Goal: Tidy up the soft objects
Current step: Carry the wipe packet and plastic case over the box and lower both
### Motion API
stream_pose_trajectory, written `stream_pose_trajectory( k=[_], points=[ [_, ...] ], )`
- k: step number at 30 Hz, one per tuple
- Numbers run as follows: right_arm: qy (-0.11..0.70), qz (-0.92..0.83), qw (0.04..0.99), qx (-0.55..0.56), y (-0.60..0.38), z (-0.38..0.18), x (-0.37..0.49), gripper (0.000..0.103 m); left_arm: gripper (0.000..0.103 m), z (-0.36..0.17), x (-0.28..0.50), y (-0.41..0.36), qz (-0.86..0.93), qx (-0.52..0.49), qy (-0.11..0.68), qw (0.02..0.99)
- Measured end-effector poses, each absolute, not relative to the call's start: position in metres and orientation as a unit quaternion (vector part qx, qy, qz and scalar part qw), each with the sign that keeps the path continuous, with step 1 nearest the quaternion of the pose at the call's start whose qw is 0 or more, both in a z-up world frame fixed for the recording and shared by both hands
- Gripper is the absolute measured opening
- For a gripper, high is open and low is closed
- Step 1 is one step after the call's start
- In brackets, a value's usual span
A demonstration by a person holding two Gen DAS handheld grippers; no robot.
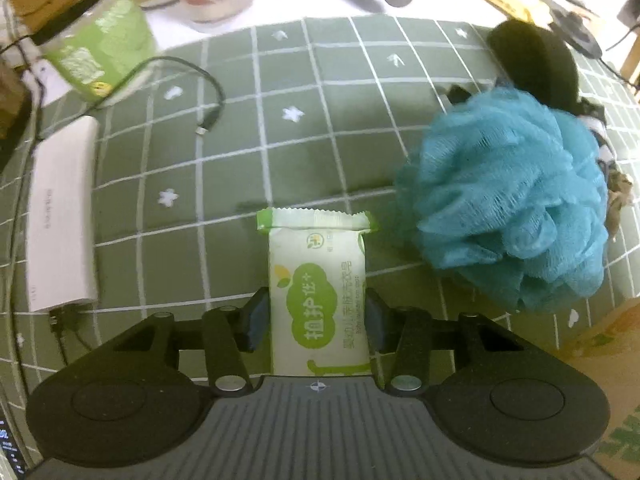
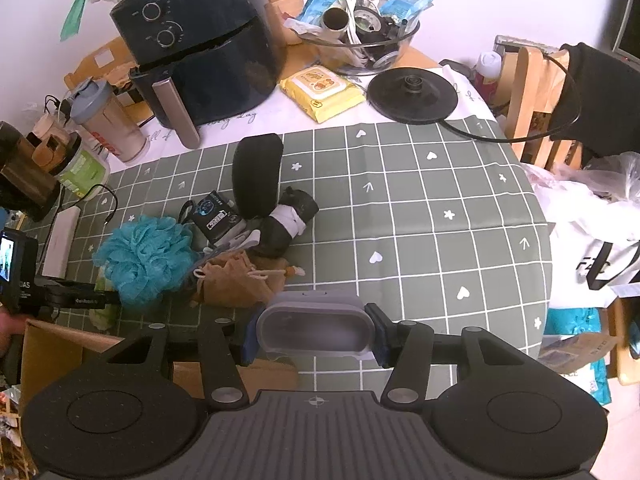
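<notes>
My left gripper (image 1: pixel 316 320) is shut on a white and green soap packet (image 1: pixel 318 280), held over the green checked tablecloth (image 1: pixel 240 152). A teal bath pouf (image 1: pixel 512 200) lies just to its right; it also shows in the right wrist view (image 2: pixel 144 260). My right gripper (image 2: pixel 314 334) is shut on a grey oval case (image 2: pixel 314 326) near the table's front edge. A brown drawstring pouch (image 2: pixel 232 280), rolled black and white socks (image 2: pixel 288 216), a black pad (image 2: pixel 256 176) and a dark packet (image 2: pixel 214 216) lie in a cluster beside the pouf.
A white power bank (image 1: pixel 60 216) with a cable lies at the left. A green tub (image 1: pixel 100 48) stands behind it. A cardboard box (image 2: pixel 56 348) sits at the table's front left. An air fryer (image 2: pixel 204 40), a kettle base (image 2: pixel 412 92), a glass bowl (image 2: pixel 360 40) and yellow wipes (image 2: pixel 320 92) stand at the back.
</notes>
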State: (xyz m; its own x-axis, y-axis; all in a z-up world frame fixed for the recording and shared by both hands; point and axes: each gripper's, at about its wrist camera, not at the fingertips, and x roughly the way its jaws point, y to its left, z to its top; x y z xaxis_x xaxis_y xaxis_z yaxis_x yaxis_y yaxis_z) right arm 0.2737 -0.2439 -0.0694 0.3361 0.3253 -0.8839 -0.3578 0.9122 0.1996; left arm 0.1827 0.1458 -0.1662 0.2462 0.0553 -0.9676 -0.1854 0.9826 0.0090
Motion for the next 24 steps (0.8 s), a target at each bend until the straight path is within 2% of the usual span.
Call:
stream_pose_trajectory(
  k=[10,24],
  points=[
    [0.517,0.225,0.826,-0.014,-0.239,-0.05,0.264,0.055,0.047,-0.115,0.156,0.157,0.089,-0.08,0.564,0.817],
    [0.495,0.265,0.828,-0.014,-0.222,-0.024,0.242,0.055,0.047,-0.037,0.136,0.131,0.053,-0.117,0.489,0.862]
  ],
)
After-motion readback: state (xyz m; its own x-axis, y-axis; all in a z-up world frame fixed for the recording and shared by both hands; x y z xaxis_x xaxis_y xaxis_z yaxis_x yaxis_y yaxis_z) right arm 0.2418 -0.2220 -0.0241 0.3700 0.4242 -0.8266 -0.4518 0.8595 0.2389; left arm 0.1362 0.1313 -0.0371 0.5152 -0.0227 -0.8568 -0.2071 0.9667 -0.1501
